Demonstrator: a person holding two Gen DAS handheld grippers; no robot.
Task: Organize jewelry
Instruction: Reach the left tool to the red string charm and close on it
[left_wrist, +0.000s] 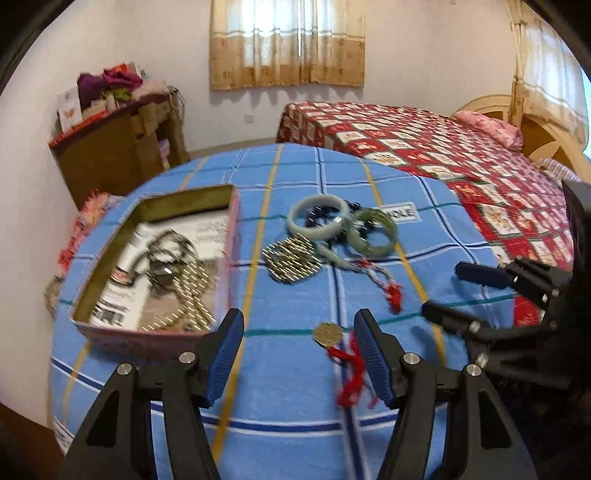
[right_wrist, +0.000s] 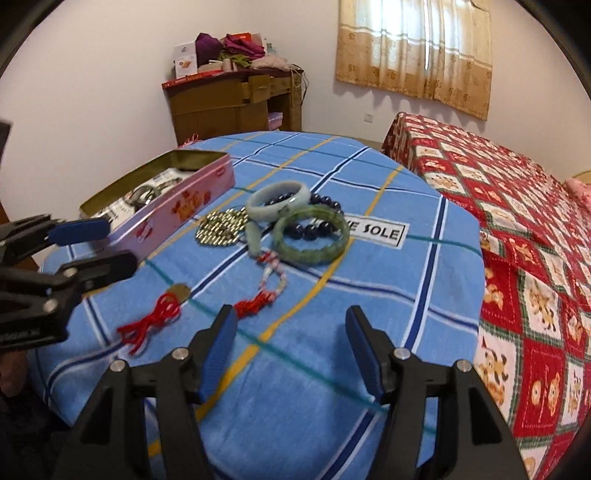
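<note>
While nearest the lens, left gripper (left_wrist: 299, 354) spread wide and empty over blue checked cloth (left_wrist: 295, 406); right gripper (right_wrist: 291, 350) likewise released, gripping nothing. Just beyond, gold pendant on red cord (right_wrist: 162, 314). Farther on, heaped together: gold chain (right_wrist: 221, 227), pale bangle (right_wrist: 277, 201), green bangle (right_wrist: 312, 240), dark beads (right_wrist: 314, 227). Left of those, open pink tin (left_wrist: 229, 258) holding chains. Behind, red quilted bed (left_wrist: 443, 155).

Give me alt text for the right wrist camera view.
The right gripper, fingers apart and empty, hovers over a blue checked cloth strewn with jewelry: two green bangles, dark beads, a gold chain. An open pink tin sits at left.
</note>
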